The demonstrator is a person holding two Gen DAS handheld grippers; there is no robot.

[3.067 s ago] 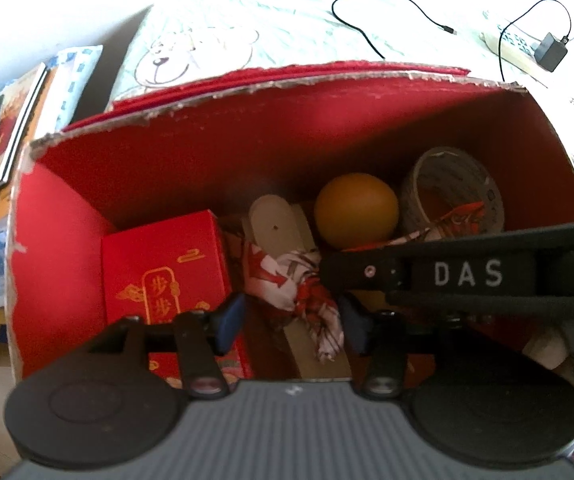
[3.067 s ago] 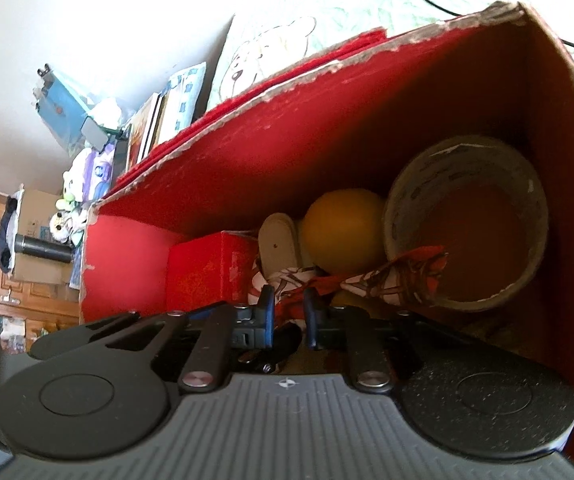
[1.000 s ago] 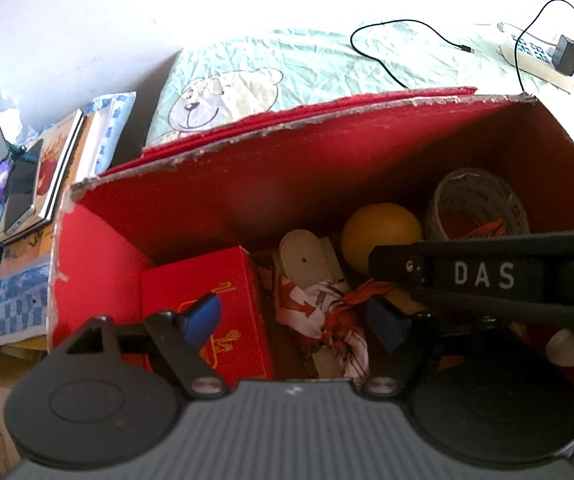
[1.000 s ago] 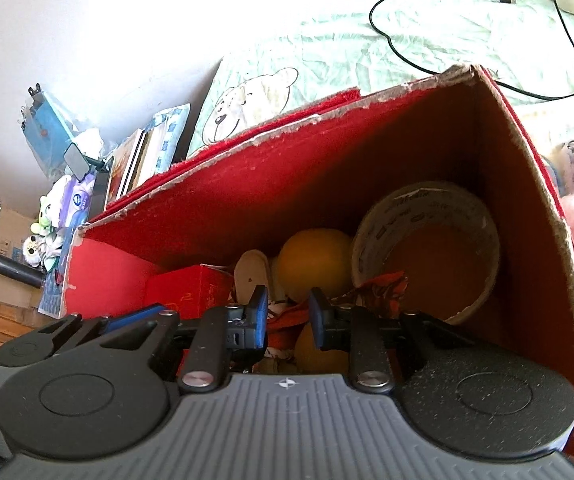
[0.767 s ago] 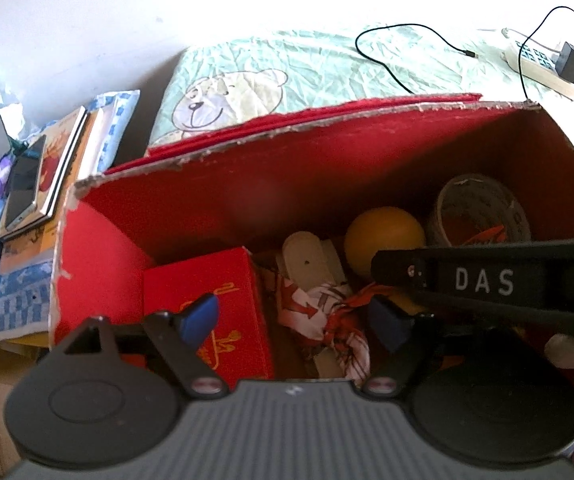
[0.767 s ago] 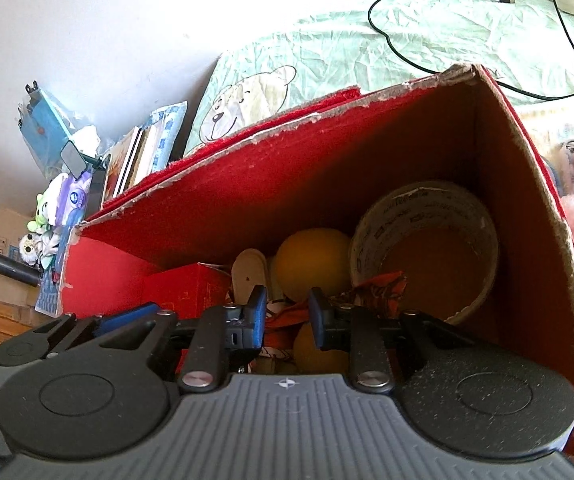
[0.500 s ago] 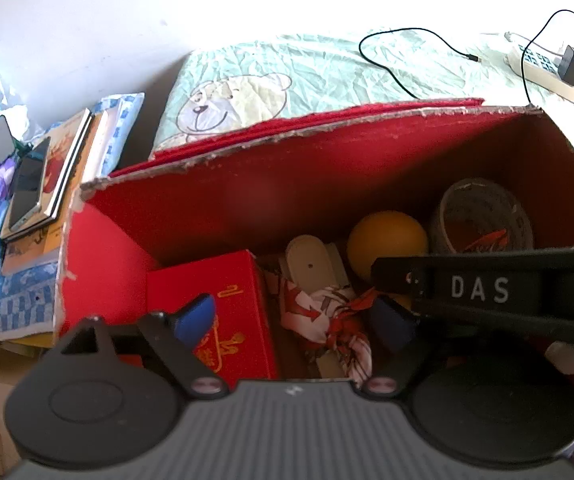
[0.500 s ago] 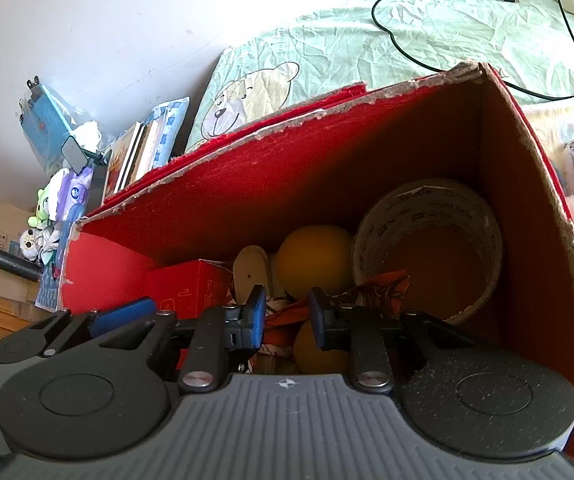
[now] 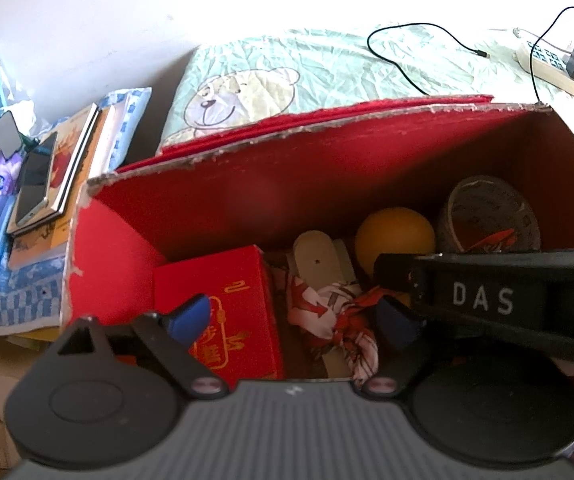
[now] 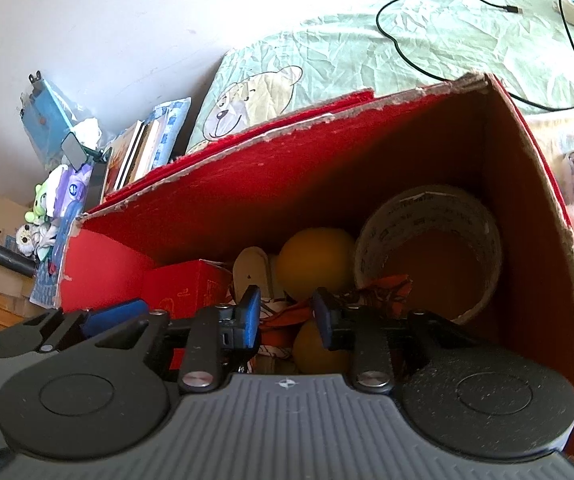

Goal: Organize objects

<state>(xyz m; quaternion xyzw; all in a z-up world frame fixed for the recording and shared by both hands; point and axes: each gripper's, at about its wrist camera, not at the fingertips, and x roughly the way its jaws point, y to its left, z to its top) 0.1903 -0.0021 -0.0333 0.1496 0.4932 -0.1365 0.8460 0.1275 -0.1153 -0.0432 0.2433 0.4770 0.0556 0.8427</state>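
Scarf: a red-and-white patterned fabric scarf (image 9: pixel 335 312), knotted and crumpled, lies at the bottom of the red cardboard box (image 9: pixel 247 196), draped over a pale wooden paddle-shaped piece (image 9: pixel 319 256); one orange-red end trails toward the roll of tape
Handling: likely light, soft and limp, not fragile; it will sag and may snag on its neighbours; the bunched knot in the middle looks the best place to pinch
Neighbours: a small red gift carton with gold print (image 9: pixel 223 304) sits just left of the scarf; an orange ball (image 9: pixel 395 236) and a wide roll of clear packing tape (image 10: pixel 431 256) stand to the right; a 2nd orange ball (image 10: pixel 319 348) shows low in the right view
Left tool (image 9: pixel 293 320): blue pads spread wide, holding nothing, above the scarf and carton
Right tool (image 10: pixel 287 320): pads parted, empty, the scarf's fabric visible in the gap
Surroundings: box rests on a mint-green bear-print bed sheet (image 9: pixel 287 68); a black cable (image 9: pixel 407 64) lies beyond
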